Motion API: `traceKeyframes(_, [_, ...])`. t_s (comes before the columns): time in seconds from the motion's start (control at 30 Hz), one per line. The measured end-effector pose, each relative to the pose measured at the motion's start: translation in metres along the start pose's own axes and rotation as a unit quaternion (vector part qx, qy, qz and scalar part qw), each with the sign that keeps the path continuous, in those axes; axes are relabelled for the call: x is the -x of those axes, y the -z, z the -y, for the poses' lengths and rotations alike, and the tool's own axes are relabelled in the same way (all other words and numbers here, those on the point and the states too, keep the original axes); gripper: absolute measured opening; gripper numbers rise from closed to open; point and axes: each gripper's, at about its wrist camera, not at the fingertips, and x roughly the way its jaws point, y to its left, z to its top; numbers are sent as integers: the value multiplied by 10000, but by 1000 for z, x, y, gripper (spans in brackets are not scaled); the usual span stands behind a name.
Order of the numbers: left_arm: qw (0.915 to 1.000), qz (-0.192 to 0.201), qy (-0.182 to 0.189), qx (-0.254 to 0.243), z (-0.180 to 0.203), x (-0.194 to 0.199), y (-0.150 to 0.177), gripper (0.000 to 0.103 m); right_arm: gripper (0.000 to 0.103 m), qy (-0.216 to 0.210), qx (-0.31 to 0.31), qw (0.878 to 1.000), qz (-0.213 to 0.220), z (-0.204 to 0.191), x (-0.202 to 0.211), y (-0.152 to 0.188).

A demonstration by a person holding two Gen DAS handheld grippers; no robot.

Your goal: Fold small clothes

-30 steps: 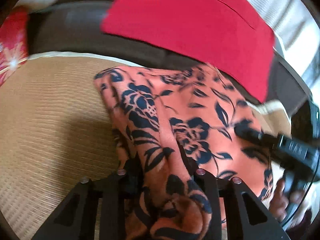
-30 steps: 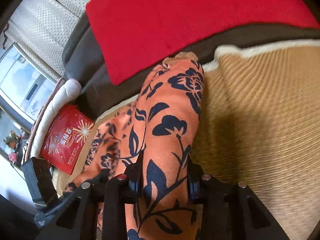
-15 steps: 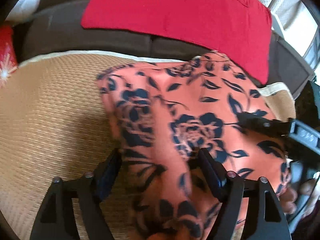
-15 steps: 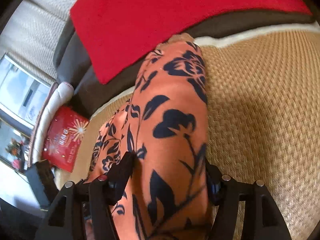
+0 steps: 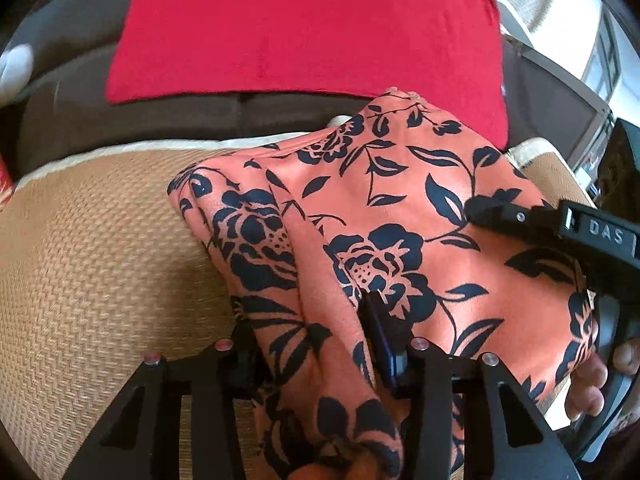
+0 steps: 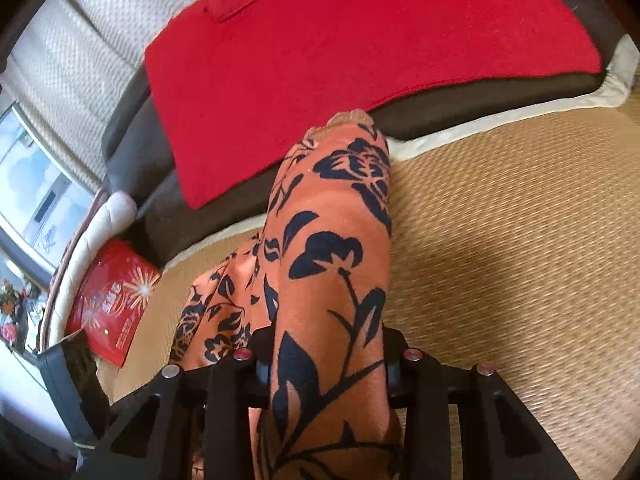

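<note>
An orange garment (image 5: 400, 208) with a dark blue flower print lies spread on a tan woven mat (image 5: 92, 264). My left gripper (image 5: 316, 344) is shut on a bunched fold of its near edge. My right gripper (image 6: 324, 352) is shut on another fold of the same garment (image 6: 332, 248), which stretches away toward the mat's far edge. In the left wrist view my right gripper's black fingers (image 5: 532, 224) show over the cloth's right side, with the hand that holds it below.
A red cloth (image 5: 304, 28) lies on the dark brown sofa back (image 5: 120, 120) beyond the mat. A red printed packet (image 6: 112, 300) lies at the left by a white cushion (image 6: 116, 208). A cream mesh cover (image 6: 72, 56) and a window are further left.
Half a second ago both grippers' jaws stood wide around the cloth. Now both are shut on folds of it. The garment lies a little flatter and further spread.
</note>
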Motion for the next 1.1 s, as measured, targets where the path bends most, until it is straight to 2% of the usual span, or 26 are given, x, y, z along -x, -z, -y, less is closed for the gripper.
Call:
traceKeyframes(0.07, [9998,22,-172,-99,12,-3,0,49,37,69,-172,9998,-8,16,3,-4])
traceKeyframes(0.2, [9984,43,-514,-244,30,-17,-4,59,38,91,-586,9972,-453,46,-17,-6])
traceKeyframes(0.43, [9969,90,-751,-228,50,-45,-12,67,47,87,-482,9973,-542,56,-20,-8])
traceKeyframes(0.57, [9958,110,-873,-242,63,-53,-17,70,48,-68,-519,9968,-610,63,-19,-10])
traceKeyframes(0.7, [9962,49,-868,-112,56,-51,-17,75,49,-191,-573,9963,-616,73,-13,-9])
traceKeyframes(0.77, [9980,-108,-613,109,45,-53,-21,76,50,-218,-580,9961,-626,76,-10,-8])
traceKeyframes(0.87, [9957,-353,163,841,19,-57,-25,76,53,-330,-721,9947,-659,82,-7,-12])
traceKeyframes(0.9, [9909,-412,415,1210,5,-57,-25,76,54,-363,-786,9939,-678,83,-6,-12])
traceKeyframes(0.97, [9841,-446,669,1582,-11,-55,-26,76,56,-429,-902,9922,-753,88,-2,-16])
traceKeyframes(1.03, [9761,-277,1041,1889,-28,-47,-28,76,58,-445,-1017,9909,-759,94,3,-21])
traceKeyframes(1.1, [9675,-41,1313,2163,-42,-40,-30,76,61,-529,-1187,9898,-585,104,14,-31])
